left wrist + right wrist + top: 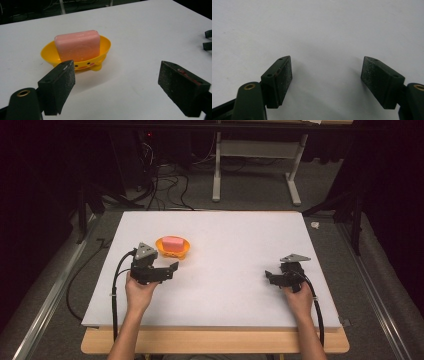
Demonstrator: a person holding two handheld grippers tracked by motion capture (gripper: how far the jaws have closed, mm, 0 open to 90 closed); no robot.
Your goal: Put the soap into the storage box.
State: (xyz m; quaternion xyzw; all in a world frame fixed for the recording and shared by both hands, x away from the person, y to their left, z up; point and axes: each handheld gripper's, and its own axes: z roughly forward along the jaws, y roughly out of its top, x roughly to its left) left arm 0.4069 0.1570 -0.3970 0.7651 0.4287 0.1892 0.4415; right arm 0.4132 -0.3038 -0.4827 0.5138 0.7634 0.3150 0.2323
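A pink bar of soap (172, 241) lies in a small yellow duck-faced dish (182, 251) on the left half of the white board (235, 240). My left gripper (171, 270) sits just in front of the dish, a short gap away, open and empty. In the left gripper view the soap (77, 46) stands tilted in the dish (102, 53), beyond and left of the open left gripper (116, 75). My right gripper (268, 276) rests at the right side of the board, open. The right gripper view shows the right gripper (327, 66) empty over bare white surface.
The white board lies on a wooden table (215, 342). Beyond the board's far edge are a grey floor, cables (165, 185) and a white stand frame (255, 165). The right gripper's jaw tips (207, 40) appear at the left gripper view's right edge.
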